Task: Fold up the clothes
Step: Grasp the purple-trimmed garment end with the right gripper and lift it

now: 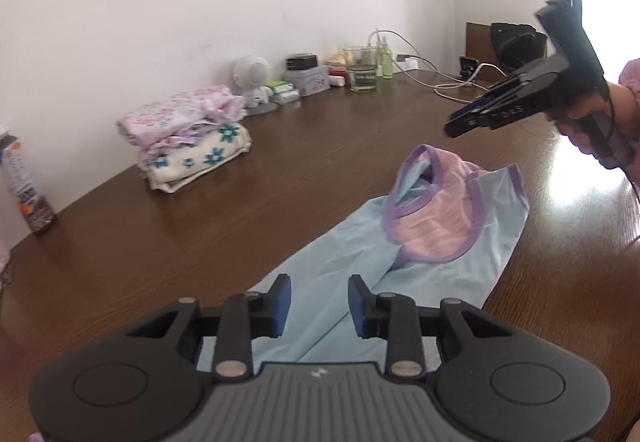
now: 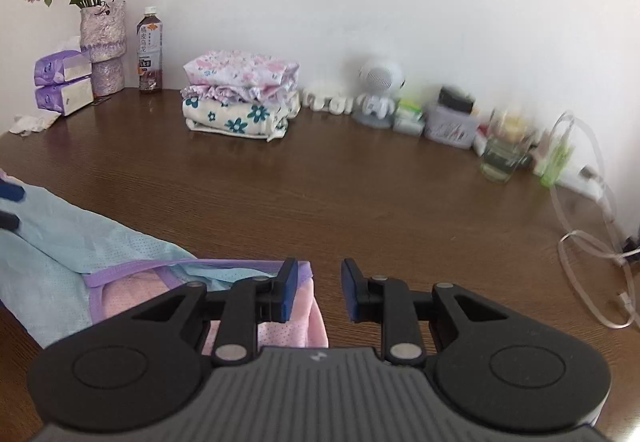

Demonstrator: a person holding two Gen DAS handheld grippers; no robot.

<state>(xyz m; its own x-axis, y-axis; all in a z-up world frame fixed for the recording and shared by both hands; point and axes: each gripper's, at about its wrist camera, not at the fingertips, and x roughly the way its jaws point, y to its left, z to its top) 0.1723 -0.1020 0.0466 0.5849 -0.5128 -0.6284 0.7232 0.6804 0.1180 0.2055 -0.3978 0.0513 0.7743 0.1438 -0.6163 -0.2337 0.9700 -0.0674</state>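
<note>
Left wrist view alone shows right claw [image 1: 460,126] from outside: held aloft over bench [image 1: 280,178], gripped by hand [image 1: 600,122], tips angled down toward garment; jaw gap unreadable from this side. Right wrist view alone shows flower vase [image 2: 104,46], tea bottle [image 2: 150,50], tissue packs [image 2: 64,82] at bench's far left corner.

Left claw [image 1: 319,306] apart, empty, low over garment's near end. Right claw [image 2: 319,290] apart, empty.

Garment [image 1: 360,254]: light blue, pink panel, purple trim, spread flat along near edge. Folded stack [image 2: 240,94] sits by far edge.
</note>
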